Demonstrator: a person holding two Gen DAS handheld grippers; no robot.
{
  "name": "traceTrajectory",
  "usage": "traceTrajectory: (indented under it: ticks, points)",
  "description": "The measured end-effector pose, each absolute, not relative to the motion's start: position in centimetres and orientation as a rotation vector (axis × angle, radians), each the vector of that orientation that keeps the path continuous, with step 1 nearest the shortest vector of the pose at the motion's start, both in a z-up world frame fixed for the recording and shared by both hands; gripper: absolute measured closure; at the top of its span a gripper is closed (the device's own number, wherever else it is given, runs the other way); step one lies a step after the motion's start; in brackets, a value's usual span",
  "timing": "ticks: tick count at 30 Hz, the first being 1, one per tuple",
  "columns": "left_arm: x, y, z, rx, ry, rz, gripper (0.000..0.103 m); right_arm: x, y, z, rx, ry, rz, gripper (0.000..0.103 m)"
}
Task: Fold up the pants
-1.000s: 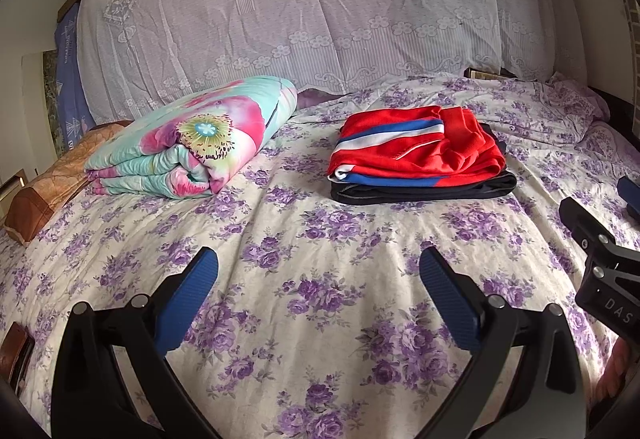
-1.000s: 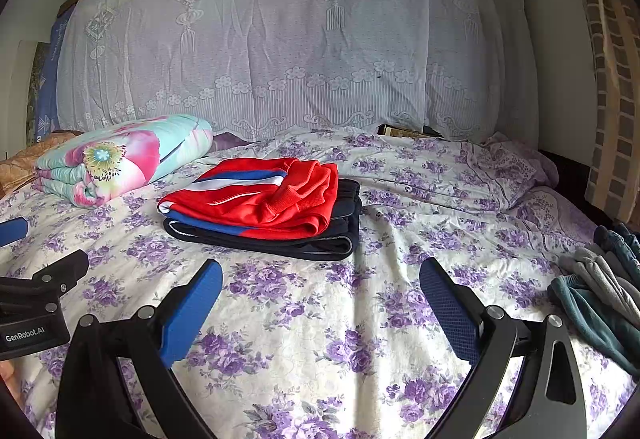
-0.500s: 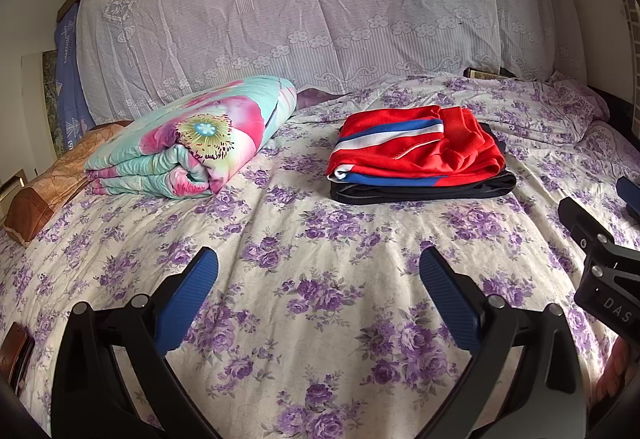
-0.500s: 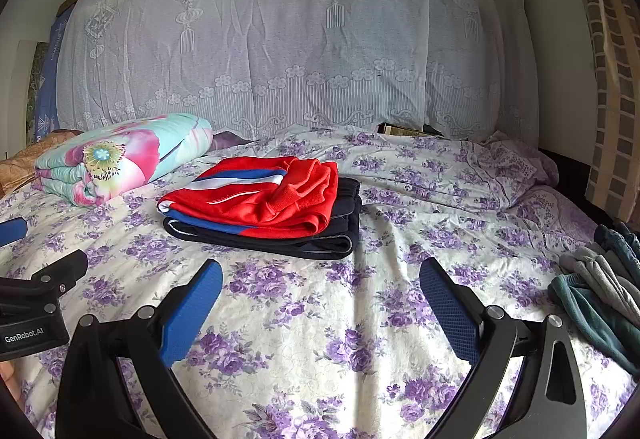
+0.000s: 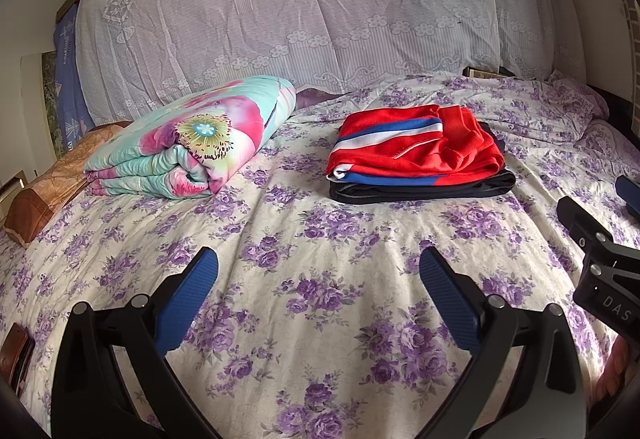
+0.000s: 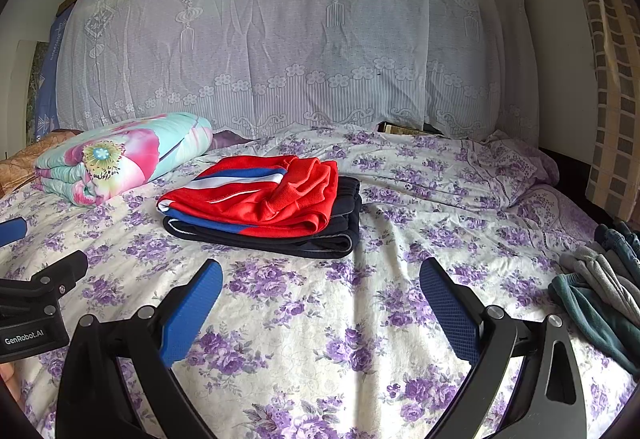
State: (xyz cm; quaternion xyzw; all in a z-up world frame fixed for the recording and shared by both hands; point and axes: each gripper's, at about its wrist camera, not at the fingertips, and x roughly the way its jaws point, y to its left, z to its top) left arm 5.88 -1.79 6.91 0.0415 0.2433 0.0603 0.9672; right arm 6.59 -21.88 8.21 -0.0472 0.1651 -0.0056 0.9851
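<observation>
Across the room the bed point(image 5: 320, 319) fills nearly everything, purple-flowered sheet pulled flat, and that bare stretch in front of the person looks kept free as the working ground for folding. Behind it a lace cloth point(image 6: 280, 39) drapes over whatever is stacked at the head, likely as a dust cover. Over on the left a rolled floral quilt point(image 5: 192, 143) lies out of the way, well apart from the work. Now the finished pile: red pants point(image 6: 260, 195) with a blue and white stripe sit folded on top of dark pants point(image 6: 320, 235), edges roughly squared, parked toward the far middle of the bed so they won't be disturbed. Both tools hang low over the empty sheet, touching nothing: the left gripper point(image 5: 318, 275) has its fingers spread wide with nothing between them, and the right gripper point(image 6: 320, 275) likewise stands released and empty. My guess is a fresh pair gets fetched next. And that is what only the right camera gives us: a heap of unfolded garments point(image 6: 600, 291), teal, grey and denim-blue, bunched at the bed's right edge, just beside the right tool. Only the left camera, in turn, shows a small brown thing point(image 5: 16, 351) at the bed's near-left edge, too cropped to name.
</observation>
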Motion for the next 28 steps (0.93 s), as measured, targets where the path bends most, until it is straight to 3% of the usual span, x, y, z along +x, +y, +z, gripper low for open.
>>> traceTrajectory:
  ticks: [28]
  points:
    - [5.84, -1.9, 6.83, 0.089, 0.478, 0.142, 0.005, 6.69, -21.88, 8.22, -0.093, 0.334, -0.01, 0.004]
